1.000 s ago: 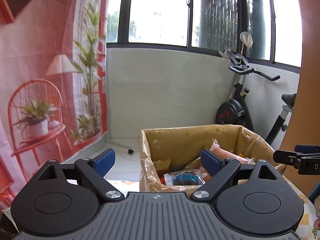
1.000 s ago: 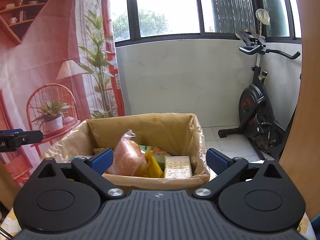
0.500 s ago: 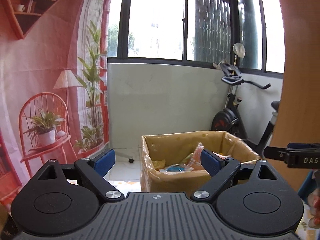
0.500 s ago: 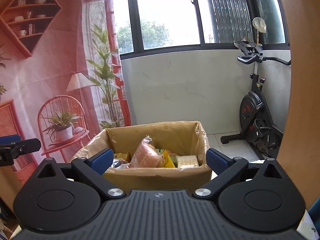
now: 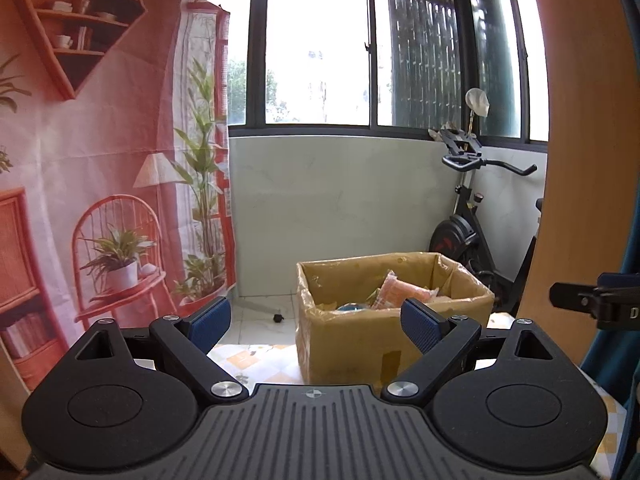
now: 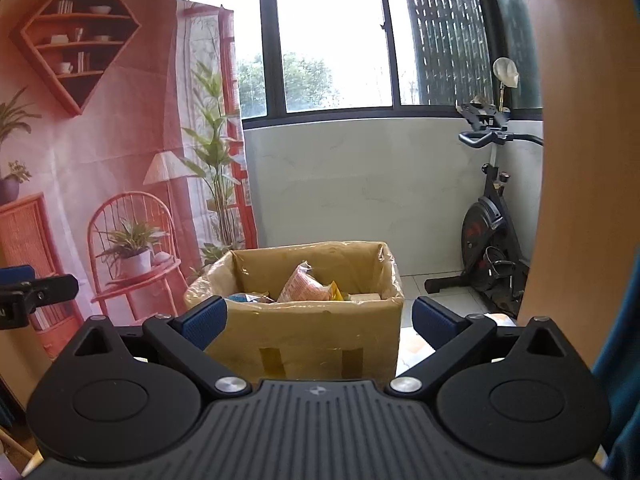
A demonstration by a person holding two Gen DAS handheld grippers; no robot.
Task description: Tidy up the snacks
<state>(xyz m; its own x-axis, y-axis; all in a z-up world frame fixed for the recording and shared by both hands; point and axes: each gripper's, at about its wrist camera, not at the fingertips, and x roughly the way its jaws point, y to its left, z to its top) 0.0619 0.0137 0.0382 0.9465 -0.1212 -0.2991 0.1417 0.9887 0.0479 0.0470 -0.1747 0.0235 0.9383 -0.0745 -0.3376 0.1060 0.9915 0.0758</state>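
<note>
Room: I see a printed backdrop point(image 6: 100, 140) on the left, windows ahead and an exercise bike point(image 6: 486, 240) at the right wall, well apart from my work.
Bench: its patterned cloth point(image 5: 256, 360) carries the box; I see little else of it.
Box: the cardboard box point(image 6: 304, 336), lined with clear plastic, stands upright on the bench with its top open. From the right wrist camera I face 1 flat wall squarely; from the left wrist camera I see a corner, so the box looks turned there. I cannot tell which side is longer.
Left tool: the left tool point(image 5: 316, 320) is released, its 2 blue pads wide apart with nothing between them, short of the box and to its left.
Right tool: the right tool point(image 6: 320, 316) also stands spread and empty, centred on the box's near wall without touching it.
Snacks: they lie inside the box. An orange packet point(image 6: 302, 286) stands highest, tilted, its long axis running from low right up to its crimped end at upper left. A yellow packet point(image 6: 334, 290) leans just beside it, and a pale flat pack point(image 6: 366, 297) lies at the right.
Step in hand: I judge this as standing off before the next reach.
Doing it well: I would come in over the rim, not through the wall, and close across the orange packet's short side, clear of the loose liner.
</note>
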